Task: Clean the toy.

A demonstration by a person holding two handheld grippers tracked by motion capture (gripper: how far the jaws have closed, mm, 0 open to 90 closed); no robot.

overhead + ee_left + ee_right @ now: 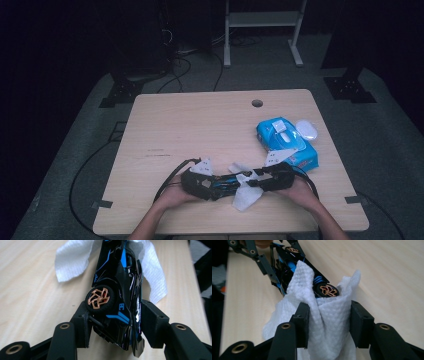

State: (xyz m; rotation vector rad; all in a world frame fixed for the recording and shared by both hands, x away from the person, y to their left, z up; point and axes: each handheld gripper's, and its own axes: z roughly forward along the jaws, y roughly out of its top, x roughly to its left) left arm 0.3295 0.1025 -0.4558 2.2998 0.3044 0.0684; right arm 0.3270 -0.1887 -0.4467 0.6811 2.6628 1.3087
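A black toy car [226,183] with blue stripes and copper wheels lies between both grippers near the table's front edge. My left gripper [115,320] is shut on one end of the toy car [117,287], pads pressing its sides by a copper wheel. My right gripper [327,322] is shut on a white wet wipe [329,317] that is wrapped around the other end of the toy car [294,265]. In the high view the wipe [246,196] hangs below the car, the left gripper [212,186] points right and the right gripper [250,181] points left.
A blue pack of wet wipes [286,142] with its lid flipped up lies at the right of the table [200,125]. A white oval object [306,129] rests beside it. A cable hole [257,103] is near the far edge. Cables trail off the front.
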